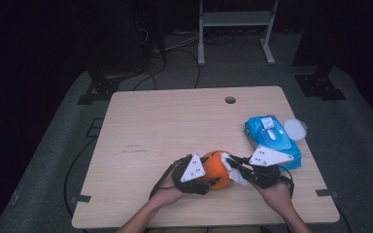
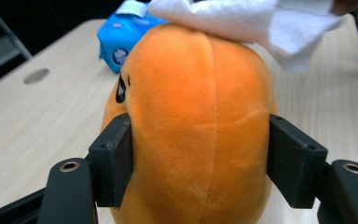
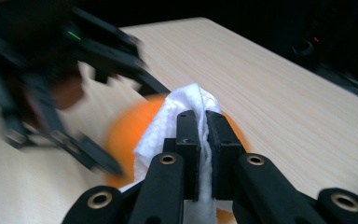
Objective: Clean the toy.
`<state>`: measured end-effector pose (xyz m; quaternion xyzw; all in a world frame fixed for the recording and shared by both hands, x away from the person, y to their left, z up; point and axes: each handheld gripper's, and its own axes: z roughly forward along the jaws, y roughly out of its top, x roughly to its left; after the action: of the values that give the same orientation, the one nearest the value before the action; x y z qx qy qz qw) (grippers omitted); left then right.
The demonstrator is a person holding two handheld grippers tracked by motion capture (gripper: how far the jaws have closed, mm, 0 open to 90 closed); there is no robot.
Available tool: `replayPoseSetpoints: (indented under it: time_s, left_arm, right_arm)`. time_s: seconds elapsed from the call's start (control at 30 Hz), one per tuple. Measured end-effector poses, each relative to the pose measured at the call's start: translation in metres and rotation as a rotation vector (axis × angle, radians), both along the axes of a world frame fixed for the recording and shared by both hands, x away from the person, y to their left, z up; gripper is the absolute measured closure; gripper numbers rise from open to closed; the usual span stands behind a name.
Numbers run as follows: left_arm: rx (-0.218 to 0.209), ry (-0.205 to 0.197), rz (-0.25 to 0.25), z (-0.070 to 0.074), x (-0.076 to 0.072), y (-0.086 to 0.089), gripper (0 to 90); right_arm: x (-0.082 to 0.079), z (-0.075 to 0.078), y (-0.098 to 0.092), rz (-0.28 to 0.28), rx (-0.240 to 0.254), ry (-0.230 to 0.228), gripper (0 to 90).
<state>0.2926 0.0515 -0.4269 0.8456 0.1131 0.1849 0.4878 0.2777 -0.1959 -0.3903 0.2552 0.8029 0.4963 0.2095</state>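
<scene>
The desk [image 1: 165, 121] is a pale wooden top with a round cable hole [image 1: 230, 100] near its far edge; at its right side lies a blue pack of wipes [image 1: 272, 138], with a small white lid [image 1: 294, 128] just beside it; both are well apart from the work. Near the front edge, between the two hands, sits the orange plush [image 1: 218, 167], a rounded soft toy with a small dark mark on its side, resting on or just above the desk. The left gripper [image 1: 209, 182] has its jaws clamped on the plush, one pad pressed into each flank, as the left gripper view shows. The right gripper [image 1: 229, 161] has its jaws clenched on a white wipe [image 1: 235, 171], the cloth pinched tight between the pads and draped over the top of the plush. The step in hand looks like wiping the plush clean while the other hand steadies it; it seems to be mid-way, with the wipe on the upper surface. The next move likely calls for dragging the wipe across the fabric with light pressure, keeping the grip on the plush firm enough that it does not roll, and perhaps turning it to reach the unwiped sides.
</scene>
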Motion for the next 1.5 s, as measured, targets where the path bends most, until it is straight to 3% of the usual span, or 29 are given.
replayPoseSetpoints:
  time_s: [0.13,0.2,0.27,0.37,0.5,0.6,0.67,0.73,0.83,0.93,0.97,1.03,1.13,1.2,1.23,1.3,1.4,1.43,1.5]
  left_arm:
    - [-0.013,0.047,-0.014,-0.006,0.002,-0.001,27.0]
    - [-0.024,0.074,-0.007,-0.007,0.004,-0.001,26.2]
    - [-0.045,0.094,0.002,-0.009,0.007,-0.001,25.9]
    - [-0.061,0.113,0.012,-0.011,0.008,-0.001,25.5]
    - [-0.036,0.07,-0.009,-0.012,0.003,-0.003,26.1]
    - [0.004,0.017,-0.036,-0.014,-0.003,-0.006,26.1]
    - [0.009,0.003,-0.055,-0.015,-0.004,-0.005,26.0]
    - [0.015,-0.002,-0.062,-0.015,-0.004,-0.005,25.9]
    - [0.046,-0.037,-0.075,-0.015,-0.008,-0.011,24.7]
    - [0.092,-0.081,-0.102,-0.016,-0.014,-0.019,23.8]
    - [0.118,-0.103,-0.101,-0.017,-0.017,-0.021,22.3]
    - [0.121,-0.109,-0.104,-0.017,-0.017,-0.021,22.3]
    - [0.103,-0.101,-0.123,-0.017,-0.016,-0.016,23.1]
    - [0.11,-0.114,-0.136,-0.018,-0.017,-0.015,23.2]
    - [0.11,-0.116,-0.137,-0.018,-0.017,-0.015,23.2]
    - [0.1,-0.108,-0.143,-0.018,-0.016,-0.016,23.2]
    - [0.125,-0.126,-0.141,-0.019,-0.018,-0.021,21.6]
    - [0.128,-0.134,-0.141,-0.019,-0.019,-0.022,20.9]
    - [0.129,-0.135,-0.14,-0.02,-0.019,-0.021,20.9]
  right_arm:
    - [0.003,-0.005,-0.004,0.009,0.011,0.021,83.7]
    - [-0.004,-0.002,0.006,0.064,-0.004,0.018,83.7]
    - [-0.006,-0.001,0.01,0.083,-0.004,0.018,83.7]
    - [-0.011,-0.001,0.025,0.116,-0.045,-0.009,83.6]
    - [-0.004,0.0,0.022,0.108,-0.025,0.0,84.0]
    - [0.001,0.001,0.01,0.051,-0.014,0.013,84.0]
    - [0.005,-0.001,-0.002,-0.006,-0.024,0.01,84.0]
    - [0.008,-0.005,-0.012,-0.025,-0.012,0.039,84.0]
    - [0.004,-0.005,-0.011,0.0,0.0,0.05,84.1]
    - [-0.004,0.002,0.005,0.088,0.002,0.04,84.0]
    - [-0.007,0.002,0.02,0.099,-0.071,0.011,84.0]
    - [-0.006,0.001,0.022,0.095,-0.09,0.004,84.0]
    - [0.003,0.0,0.011,0.065,-0.049,0.045,84.0]
    - [0.01,-0.001,-0.006,-0.015,-0.046,0.071,84.0]
    - [0.011,-0.001,-0.009,-0.024,-0.051,0.074,84.0]
    - [0.011,-0.002,-0.011,-0.019,-0.042,0.088,84.0]
    - [0.004,-0.001,-0.002,0.025,-0.03,0.087,83.9]
    - [0.001,0.0,0.009,0.063,-0.051,0.077,83.8]
    - [0.001,0.0,0.011,0.067,-0.059,0.073,83.8]
